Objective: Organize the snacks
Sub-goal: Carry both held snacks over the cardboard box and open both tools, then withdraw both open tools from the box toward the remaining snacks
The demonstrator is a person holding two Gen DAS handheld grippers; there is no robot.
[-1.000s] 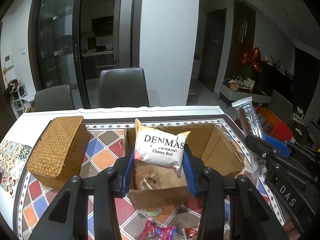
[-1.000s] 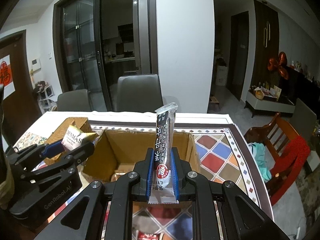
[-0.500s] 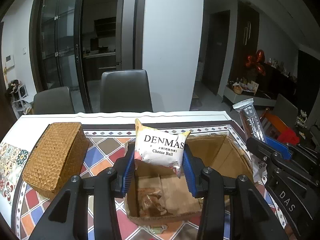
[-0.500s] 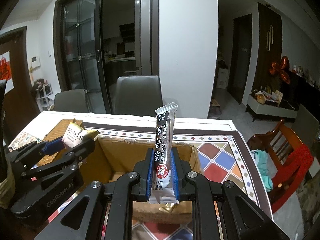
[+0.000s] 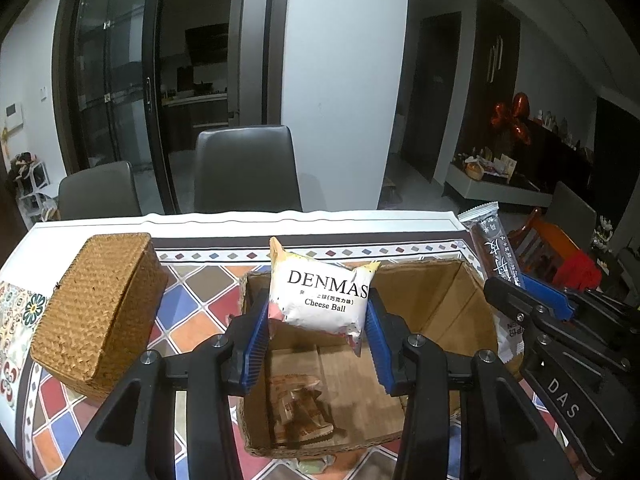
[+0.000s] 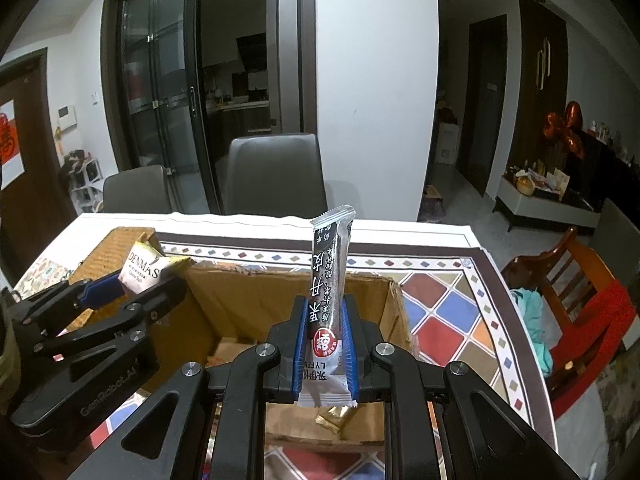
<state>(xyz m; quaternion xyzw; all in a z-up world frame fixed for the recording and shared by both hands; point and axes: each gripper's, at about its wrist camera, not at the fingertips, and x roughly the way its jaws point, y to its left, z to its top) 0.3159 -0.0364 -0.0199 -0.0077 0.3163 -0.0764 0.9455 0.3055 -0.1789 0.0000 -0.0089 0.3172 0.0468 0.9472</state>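
Currently, the left hand-held gripper is clenched on a white cheese ball packet, which is pinched by its two side edges between the blue pads and held above the open cardboard box. The packet is printed "DENMAS Cheese Ball" and is held slightly tilted, its lower right corner hanging lowest. The right hand-held gripper is clenched on a dark stick-shaped snack bar, which is held upright with its crimped top end uppermost and its white lower end protruding below the pads. In the right wrist view the bar is seen over the near part of the box.

On the box floor a brown wrapped snack is seen lying in the near left part, and a small gold-wrapped piece is seen near the front wall. A woven wicker basket is placed to the left of the box, apart from it, on the surface, which is covered with a cloth of coloured diamond tiles. Two grey chairs are seen at the far edge of the surface. A wooden chair with a red cushion is seen at the right.
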